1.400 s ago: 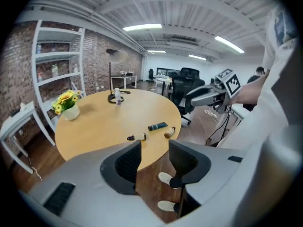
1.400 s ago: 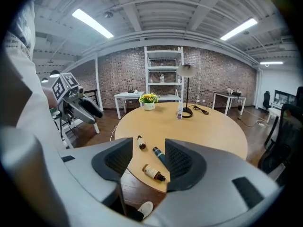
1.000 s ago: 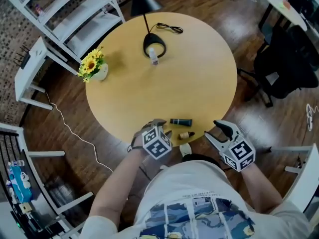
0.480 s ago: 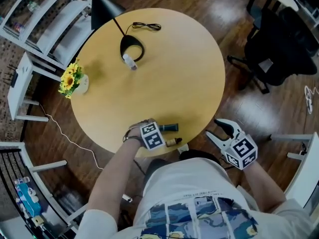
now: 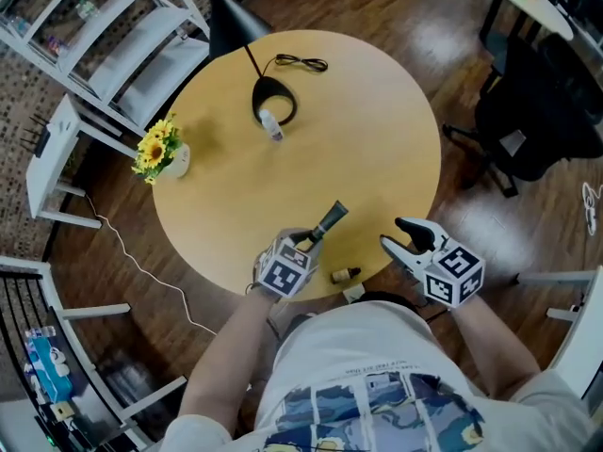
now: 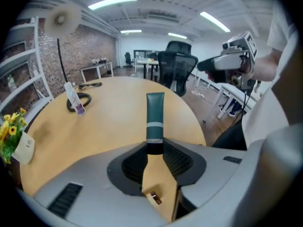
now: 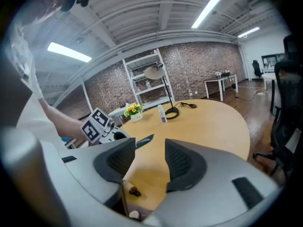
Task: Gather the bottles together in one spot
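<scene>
A dark green tube point(image 5: 331, 219) sticks up from my left gripper point(image 5: 306, 242), which is shut on its black cap end above the table's near edge. In the left gripper view the tube point(image 6: 155, 115) rises straight out of the left gripper point(image 6: 154, 148). A small brown bottle point(image 5: 346, 274) lies on the round yellow table point(image 5: 377, 139) by the near rim, also seen as the brown bottle point(image 7: 135, 191). A white bottle point(image 5: 271, 125) stands far off inside the lamp's base ring. My right gripper point(image 5: 394, 234) hovers at the table's right near rim, jaws closing with nothing between them.
A black lamp base ring point(image 5: 274, 100) and its cable point(image 5: 301, 62) sit at the far side of the table. A vase of yellow flowers point(image 5: 162, 151) stands at the left rim. White shelving point(image 5: 113, 26) and a black office chair point(image 5: 537, 111) flank the table.
The green tube lay flat on the table before; now my left gripper holds it raised, pointing away. The right gripper has shifted slightly toward the table rim and its jaws have narrowed.
</scene>
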